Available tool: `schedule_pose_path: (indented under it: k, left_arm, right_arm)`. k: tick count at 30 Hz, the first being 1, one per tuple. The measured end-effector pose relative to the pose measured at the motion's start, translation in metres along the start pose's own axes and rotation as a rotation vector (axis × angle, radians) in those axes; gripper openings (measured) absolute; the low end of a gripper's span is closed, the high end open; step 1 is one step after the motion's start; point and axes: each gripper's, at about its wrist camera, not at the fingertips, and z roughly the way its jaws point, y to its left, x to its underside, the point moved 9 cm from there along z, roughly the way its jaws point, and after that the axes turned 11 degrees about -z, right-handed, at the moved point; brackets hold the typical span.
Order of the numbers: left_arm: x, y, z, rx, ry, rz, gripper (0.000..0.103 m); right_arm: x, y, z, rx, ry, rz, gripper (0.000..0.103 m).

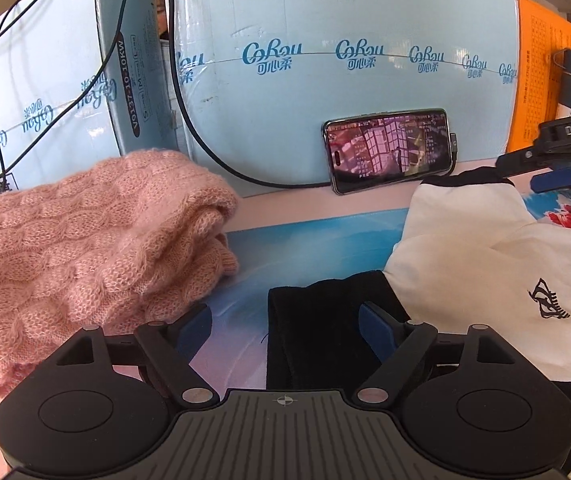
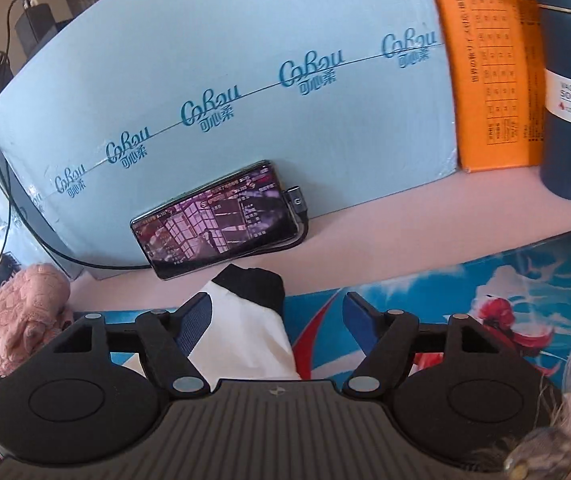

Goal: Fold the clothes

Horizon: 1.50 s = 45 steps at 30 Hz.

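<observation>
I hold both grippers spread, gripping nothing: left gripper (image 1: 285,320) over the black sleeve (image 1: 317,332), right gripper (image 2: 277,316) over the white T-shirt (image 2: 245,340) before the phone (image 2: 217,220). Risk: a sweep snags the charging cable (image 2: 85,260), toppling the phone.

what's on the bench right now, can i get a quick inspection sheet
surface: pink table with a printed blue mat.
job's things: white shirt with black trim, unfolded; pink sweater folded at left.
clutter: phone, screen lit; blue bottle.
grippers: left hand-held gripper open over a black sleeve; right hand-held gripper open around a white sleeve.
cables: black cable to the phone.
surroundings: light blue cartons, orange box.
</observation>
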Motion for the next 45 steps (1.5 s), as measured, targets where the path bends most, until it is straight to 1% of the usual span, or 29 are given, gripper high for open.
schedule_pose_path:
  k: [1,2,3,4,5,10,11,14,16,17,18,20,21,23,26,27,28,29,31,32,35,37,39,40,41,42,43,44,45]
  left_arm:
    - [0.001,0.001,0.000,0.008,0.003,-0.008,0.083]
    - [0.002,0.003,0.000,0.016,0.005,-0.016,0.083]
    - [0.002,0.004,0.001,0.022,0.008,-0.022,0.084]
    - [0.002,0.004,0.001,0.021,0.007,-0.022,0.084]
    - [0.002,0.005,0.001,0.019,0.007,-0.021,0.085]
    - [0.002,0.006,0.003,-0.003,0.003,-0.016,0.091]
    - [0.001,0.006,0.003,-0.009,0.002,-0.015,0.091]
    - [0.000,0.009,0.003,-0.015,-0.003,-0.027,0.092]
    - [-0.001,0.012,0.000,-0.005,-0.015,-0.046,0.092]
    - [-0.004,0.012,-0.007,0.030,-0.042,-0.061,0.092]
    - [-0.007,0.013,-0.013,0.064,-0.070,-0.077,0.092]
    - [-0.013,0.013,-0.027,0.133,-0.125,-0.108,0.091]
    - [-0.016,0.012,-0.035,0.178,-0.151,-0.122,0.091]
    - [-0.019,-0.001,-0.052,0.333,-0.179,-0.126,0.091]
    - [-0.011,-0.028,-0.077,0.509,-0.164,-0.086,0.091]
    - [-0.004,-0.035,-0.086,0.515,-0.146,-0.054,0.091]
    - [0.005,-0.039,-0.094,0.494,-0.136,-0.018,0.092]
    - [0.014,-0.039,-0.102,0.462,-0.133,0.006,0.092]
    - [0.033,-0.039,-0.117,0.401,-0.121,0.043,0.091]
    - [0.044,-0.034,-0.124,0.393,-0.092,0.014,0.091]
    - [0.071,-0.025,-0.136,0.416,-0.010,-0.079,0.091]
    - [0.087,-0.025,-0.135,0.403,0.031,-0.107,0.090]
    - [0.095,-0.032,-0.134,0.391,0.036,-0.079,0.081]
    - [0.096,-0.036,-0.136,0.385,0.027,-0.054,0.075]
    - [0.097,-0.039,-0.138,0.381,0.018,-0.029,0.065]
    - [0.096,-0.043,-0.140,0.385,0.013,-0.008,0.061]
    - [0.097,-0.046,-0.141,0.389,0.010,0.007,0.055]
    - [0.096,-0.048,-0.142,0.397,0.008,0.021,0.041]
    - [0.096,-0.051,-0.143,0.404,0.005,0.034,0.035]
  right_arm:
    - [0.002,0.004,0.013,0.020,0.031,-0.011,0.073]
    - [0.004,0.008,0.026,0.041,0.064,-0.020,0.069]
    - [0.004,0.008,0.031,0.070,0.059,-0.048,0.033]
    - [0.004,0.008,0.035,0.099,0.048,-0.077,0.015]
    - [0.004,0.008,0.039,0.129,0.038,-0.107,0.010]
    - [-0.003,-0.016,0.047,0.203,0.013,-0.084,0.009]
    - [-0.004,-0.021,0.048,0.218,0.008,-0.078,0.010]
    - [-0.004,-0.025,0.045,0.209,0.002,-0.065,0.013]
    - [-0.004,-0.028,0.042,0.202,-0.002,-0.056,0.031]
    - [-0.004,-0.029,0.041,0.198,-0.003,-0.052,0.051]
    - [-0.006,-0.035,0.032,0.200,-0.019,-0.022,0.057]
    - [-0.008,-0.046,-0.001,0.211,-0.069,0.012,0.058]
    - [-0.009,-0.051,-0.018,0.214,-0.089,0.016,0.063]
    - [0.010,-0.057,-0.048,0.206,-0.110,0.055,0.069]
    - [0.041,-0.066,-0.092,0.192,-0.138,0.117,0.076]
    - [0.052,-0.069,-0.107,0.188,-0.147,0.138,0.077]
    - [0.062,-0.072,-0.122,0.183,-0.157,0.159,0.078]
    - [0.072,-0.074,-0.137,0.178,-0.166,0.179,0.081]
    - [0.093,-0.080,-0.166,0.169,-0.185,0.221,0.082]
    - [0.103,-0.083,-0.181,0.164,-0.194,0.241,0.082]
    - [0.134,-0.092,-0.226,0.150,-0.222,0.303,0.082]
    - [0.154,-0.098,-0.255,0.140,-0.241,0.344,0.082]
    - [0.166,-0.090,-0.257,0.097,-0.255,0.391,0.082]
    - [0.172,-0.083,-0.257,0.074,-0.261,0.409,0.082]
    - [0.175,-0.077,-0.257,0.054,-0.264,0.420,0.082]
    - [0.178,-0.073,-0.255,0.037,-0.259,0.424,0.082]
    - [0.180,-0.069,-0.254,0.022,-0.246,0.421,0.082]
    - [0.183,-0.068,-0.254,0.018,-0.239,0.422,0.082]
    - [0.185,-0.066,-0.255,0.016,-0.234,0.424,0.082]
